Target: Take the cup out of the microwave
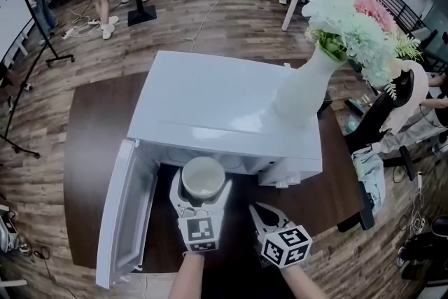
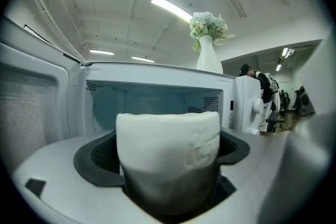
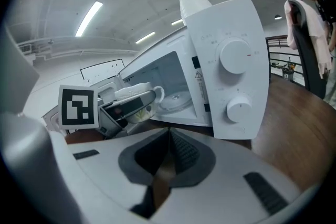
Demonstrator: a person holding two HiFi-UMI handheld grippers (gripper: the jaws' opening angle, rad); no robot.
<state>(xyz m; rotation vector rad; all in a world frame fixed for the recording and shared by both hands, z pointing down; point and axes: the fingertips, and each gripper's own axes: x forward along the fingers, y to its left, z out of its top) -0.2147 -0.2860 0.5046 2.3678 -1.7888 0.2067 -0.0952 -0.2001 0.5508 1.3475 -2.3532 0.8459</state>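
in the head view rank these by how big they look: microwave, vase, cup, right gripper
1. microwave
2. vase, counting only its white body
3. right gripper and cup: they look about alike, and the gripper is nearer the camera, so I leave these two unranked.

Two hand-held tools: the left gripper (image 1: pixel 202 180) and right gripper (image 1: pixel 256 211) have pale grey moulded plastic shells. Their rounded jaws are lined with dark grey textured pads (image 3: pixel 185 150). Each carries a white marker cube (image 1: pixel 287 246) printed with black squares. Small dark rectangular insets (image 3: pixel 86 154) dot the shells.
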